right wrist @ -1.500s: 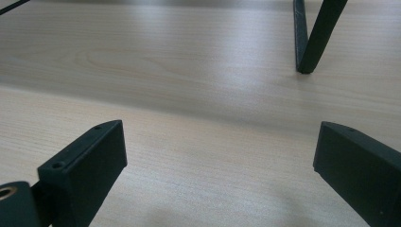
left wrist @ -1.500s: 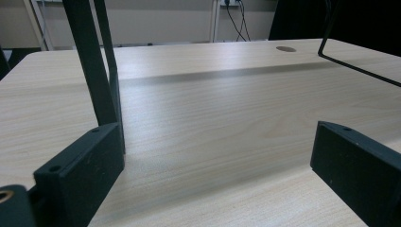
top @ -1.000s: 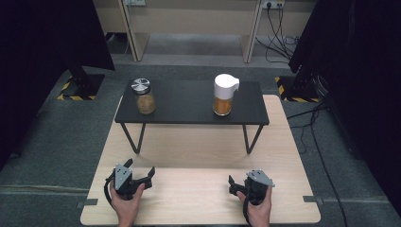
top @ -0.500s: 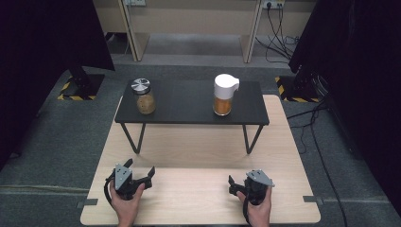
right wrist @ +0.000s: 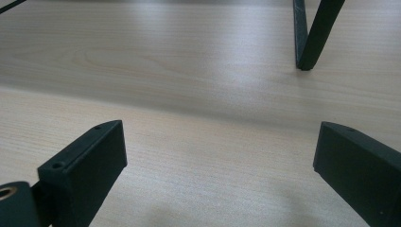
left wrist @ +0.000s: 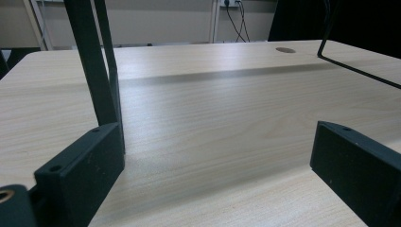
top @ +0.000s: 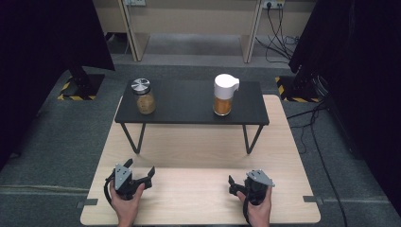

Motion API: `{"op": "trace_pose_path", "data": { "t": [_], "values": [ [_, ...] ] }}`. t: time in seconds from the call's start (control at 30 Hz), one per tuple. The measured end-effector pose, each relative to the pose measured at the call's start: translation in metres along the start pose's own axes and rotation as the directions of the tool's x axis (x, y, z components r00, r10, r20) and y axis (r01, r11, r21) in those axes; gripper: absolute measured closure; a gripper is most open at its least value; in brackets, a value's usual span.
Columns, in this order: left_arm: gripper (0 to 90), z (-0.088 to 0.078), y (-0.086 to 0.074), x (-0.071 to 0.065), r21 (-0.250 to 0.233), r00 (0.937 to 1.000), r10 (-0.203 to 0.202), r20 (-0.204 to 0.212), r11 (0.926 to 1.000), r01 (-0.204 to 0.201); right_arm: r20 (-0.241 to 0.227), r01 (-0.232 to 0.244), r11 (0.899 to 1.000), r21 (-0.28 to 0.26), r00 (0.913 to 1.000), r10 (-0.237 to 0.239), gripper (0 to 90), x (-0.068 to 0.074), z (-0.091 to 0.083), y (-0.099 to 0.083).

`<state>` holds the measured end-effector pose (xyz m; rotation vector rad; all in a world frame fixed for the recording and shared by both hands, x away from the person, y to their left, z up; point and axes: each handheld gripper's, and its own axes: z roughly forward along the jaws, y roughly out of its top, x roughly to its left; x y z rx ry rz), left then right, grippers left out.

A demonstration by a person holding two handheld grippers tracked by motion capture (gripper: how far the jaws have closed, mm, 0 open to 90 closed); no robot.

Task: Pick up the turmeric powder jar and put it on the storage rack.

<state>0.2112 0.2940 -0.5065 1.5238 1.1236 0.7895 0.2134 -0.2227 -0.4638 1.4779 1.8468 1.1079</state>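
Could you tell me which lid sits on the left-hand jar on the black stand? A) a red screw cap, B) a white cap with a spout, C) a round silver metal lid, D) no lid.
C: in the high view the left jar carries a round silver lid, whereas the white spouted cap tops the other jar.

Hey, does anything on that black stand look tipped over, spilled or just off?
Nothing stands out. The jar and the white-lidded container stand upright and apart on the black stand, with no spill visible.

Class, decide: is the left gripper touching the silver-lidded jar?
Apart. The high view shows the left gripper low on the wooden table, the jar up on the black stand.
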Motion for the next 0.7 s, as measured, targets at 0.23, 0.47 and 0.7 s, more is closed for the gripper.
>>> {"op": "trace_pose_path", "data": {
  "t": [0.23,0.47,0.7],
  "values": [
    [2.6,-0.0001,-0.0002,0.0002,-0.001,1.0000,-0.001,0.001,1.0000,0.001,0.000,0.000,1.000,-0.001,1.0000,0.000,3.5,0.0001,-0.0001,-0.0002],
    [2.6,0.0000,0.0001,0.0005,0.001,1.0000,-0.002,0.001,1.0000,0.002,0.000,0.000,1.000,-0.001,1.0000,0.000,3.5,0.0000,-0.0001,-0.0002],
    [2.6,0.0002,0.0002,0.0013,0.001,1.0000,-0.009,0.003,1.0000,0.009,-0.003,-0.003,1.000,-0.004,1.0000,0.003,3.5,-0.0008,-0.0002,-0.0007]
  ]
}}
